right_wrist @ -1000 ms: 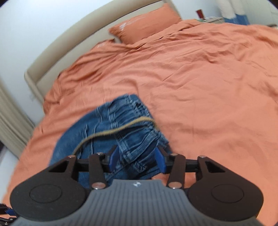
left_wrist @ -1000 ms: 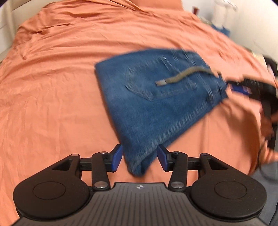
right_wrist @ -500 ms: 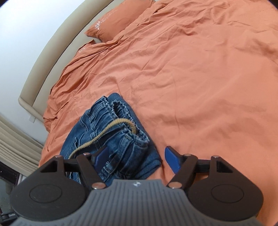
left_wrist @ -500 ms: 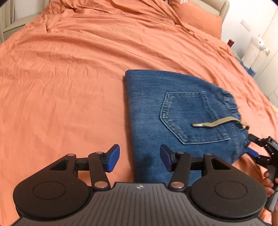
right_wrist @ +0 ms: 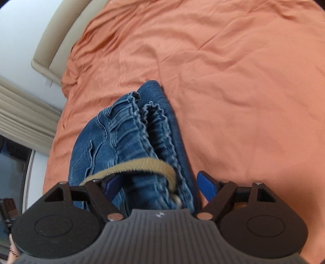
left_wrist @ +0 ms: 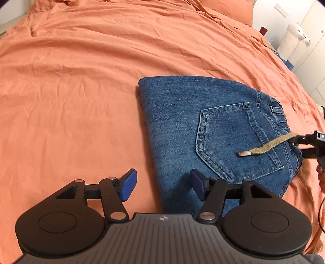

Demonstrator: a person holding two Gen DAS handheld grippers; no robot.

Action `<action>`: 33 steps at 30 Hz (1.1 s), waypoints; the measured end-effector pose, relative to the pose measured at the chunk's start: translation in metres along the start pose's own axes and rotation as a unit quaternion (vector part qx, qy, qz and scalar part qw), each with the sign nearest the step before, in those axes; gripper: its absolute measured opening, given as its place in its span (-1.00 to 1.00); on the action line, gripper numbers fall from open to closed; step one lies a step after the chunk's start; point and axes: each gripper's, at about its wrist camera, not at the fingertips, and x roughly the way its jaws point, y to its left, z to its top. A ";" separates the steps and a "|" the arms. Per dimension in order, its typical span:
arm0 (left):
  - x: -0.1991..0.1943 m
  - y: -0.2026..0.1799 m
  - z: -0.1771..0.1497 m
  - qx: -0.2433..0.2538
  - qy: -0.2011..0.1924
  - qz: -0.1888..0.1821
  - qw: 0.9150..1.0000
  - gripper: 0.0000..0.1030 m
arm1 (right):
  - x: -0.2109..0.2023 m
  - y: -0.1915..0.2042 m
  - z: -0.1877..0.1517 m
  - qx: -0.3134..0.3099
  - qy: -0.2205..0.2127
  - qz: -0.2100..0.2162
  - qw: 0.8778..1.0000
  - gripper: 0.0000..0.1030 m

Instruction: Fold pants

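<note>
Jeans (left_wrist: 182,121), folded into a compact blue bundle, are laid flat on the orange bedsheet (left_wrist: 71,91), right of centre in the left wrist view, with a back pocket (left_wrist: 229,138) turned upward. A tan drawstring (left_wrist: 268,146) with a metal tip is draped across that pocket toward the gathered waistband (right_wrist: 146,126), which is seen in the right wrist view at lower centre, its ruffled layers stacked side by side. The sheet is creased all around the bundle. An orange pillow (left_wrist: 229,8) is found at the top edge of the left wrist view, white plush figures (left_wrist: 292,40) at the upper right, and a beige headboard (right_wrist: 59,40) and pleated curtain (right_wrist: 24,113) at the left of the right wrist view.

The left hand-held gripper (left_wrist: 162,185) is held wide apart over the near corner of the jeans, one blue pad above the sheet and the other above the denim; nothing is gripped. The right hand-held gripper (right_wrist: 160,186) is also spread wide, with the waistband end and the drawstring loop lying between its fingers (right_wrist: 207,186); the cloth is straddled, not pinched.
</note>
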 end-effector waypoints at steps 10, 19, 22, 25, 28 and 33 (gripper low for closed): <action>0.031 0.036 -0.007 -0.081 -0.014 -0.115 0.990 0.41 | 0.023 -0.018 0.028 0.006 0.037 0.048 0.998 0.43; 0.034 0.040 -0.011 -0.122 -0.019 -0.160 0.979 -0.54 | 0.019 -0.009 0.021 0.002 0.026 0.042 0.999 -0.14; 0.025 0.029 -0.009 -0.104 -0.033 -0.132 0.985 -0.79 | 0.010 0.010 0.018 -0.024 0.007 0.011 1.000 -0.32; 0.013 0.018 -0.005 -0.095 -0.041 -0.109 0.989 -0.85 | -0.003 0.032 0.015 -0.051 -0.005 -0.020 0.998 -0.52; -0.002 0.008 -0.002 -0.080 -0.053 -0.090 0.991 -0.87 | -0.011 0.061 0.014 -0.080 -0.013 -0.055 0.995 -0.61; -0.041 0.004 0.003 -0.049 -0.075 -0.083 0.993 -0.89 | -0.033 0.104 0.004 -0.105 -0.030 -0.056 0.992 -0.68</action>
